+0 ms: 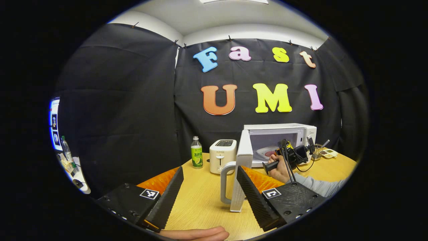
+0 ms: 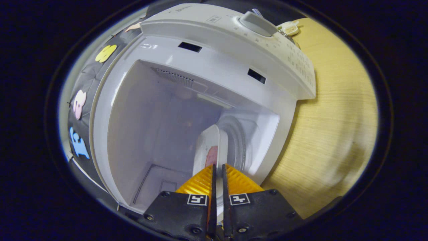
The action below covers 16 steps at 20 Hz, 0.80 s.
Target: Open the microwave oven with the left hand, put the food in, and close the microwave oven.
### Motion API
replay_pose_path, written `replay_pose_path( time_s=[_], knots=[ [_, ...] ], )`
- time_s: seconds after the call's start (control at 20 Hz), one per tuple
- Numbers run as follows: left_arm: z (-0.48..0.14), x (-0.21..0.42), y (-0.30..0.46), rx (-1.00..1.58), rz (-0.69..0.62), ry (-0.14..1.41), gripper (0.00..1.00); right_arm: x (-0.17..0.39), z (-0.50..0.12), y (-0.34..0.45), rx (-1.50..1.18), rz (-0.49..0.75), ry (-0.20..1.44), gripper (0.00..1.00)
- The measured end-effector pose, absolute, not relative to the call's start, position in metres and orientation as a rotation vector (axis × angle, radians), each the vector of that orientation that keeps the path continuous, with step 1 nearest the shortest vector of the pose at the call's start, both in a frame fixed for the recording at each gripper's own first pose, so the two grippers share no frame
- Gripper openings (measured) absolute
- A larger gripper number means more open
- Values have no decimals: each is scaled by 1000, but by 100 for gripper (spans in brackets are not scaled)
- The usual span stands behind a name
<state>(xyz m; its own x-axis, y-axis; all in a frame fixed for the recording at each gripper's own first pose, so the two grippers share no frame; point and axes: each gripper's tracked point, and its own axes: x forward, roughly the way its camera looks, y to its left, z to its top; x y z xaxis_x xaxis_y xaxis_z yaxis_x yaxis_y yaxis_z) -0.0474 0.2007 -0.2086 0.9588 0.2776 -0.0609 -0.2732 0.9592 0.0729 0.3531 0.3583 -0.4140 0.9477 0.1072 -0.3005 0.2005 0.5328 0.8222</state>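
The white microwave (image 1: 281, 129) stands at the back right of the table, its door (image 1: 244, 150) swung wide open with the handle (image 1: 225, 182) facing me. My left gripper (image 1: 210, 168) is open and holds nothing, a little short of the door. A hand holds my right gripper (image 1: 297, 154) at the oven's mouth. In the right gripper view, that gripper (image 2: 218, 166) is shut on the rim of a white plate (image 2: 207, 144) carrying pinkish food (image 2: 211, 156). The plate is inside the cavity, beside the turntable (image 2: 237, 140).
A white toaster (image 1: 222, 155) and a green-labelled bottle (image 1: 196, 152) stand left of the microwave on the wooden table (image 1: 200, 201). Small items (image 1: 326, 153) lie to the oven's right. A side desk with a bottle (image 1: 67, 152) is at the far left.
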Motion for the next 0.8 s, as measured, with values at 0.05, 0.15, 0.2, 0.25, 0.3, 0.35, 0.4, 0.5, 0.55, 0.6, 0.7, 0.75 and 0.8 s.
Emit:
replay_pose_path(
  time_s=[0.05,0.15,0.2,0.25,0.3,0.35,0.4,0.5,0.55,0.6,0.7,0.75,0.8],
  knots=[
    [-209,-49,201,63,278,70,96,356,-414,357,964,-56,326,8],
    [-209,-50,203,68,279,68,96,357,-413,356,850,-46,316,8],
    [-209,-53,207,73,286,64,96,357,-409,354,795,-38,300,10],
    [-208,-55,209,77,294,61,96,356,-406,352,730,-24,293,13],
    [-209,-56,211,79,300,63,96,356,-397,352,671,8,264,16],
    [-210,-57,213,79,305,65,96,352,-390,353,595,38,252,18],
    [-212,-57,215,75,310,66,96,348,-384,353,514,70,236,7],
    [-213,-60,220,60,315,68,96,333,-370,352,391,114,224,25],
    [-214,-60,221,52,316,68,96,326,-362,349,350,126,219,30],
    [-213,-60,223,45,319,68,96,316,-356,346,314,142,225,34],
    [-212,-62,228,33,328,68,96,300,-342,335,275,155,224,67],
    [-210,-63,230,27,330,62,96,292,-332,330,261,168,220,63],
    [-210,-63,233,19,332,58,88,282,-325,324,238,178,210,77]
  ],
)
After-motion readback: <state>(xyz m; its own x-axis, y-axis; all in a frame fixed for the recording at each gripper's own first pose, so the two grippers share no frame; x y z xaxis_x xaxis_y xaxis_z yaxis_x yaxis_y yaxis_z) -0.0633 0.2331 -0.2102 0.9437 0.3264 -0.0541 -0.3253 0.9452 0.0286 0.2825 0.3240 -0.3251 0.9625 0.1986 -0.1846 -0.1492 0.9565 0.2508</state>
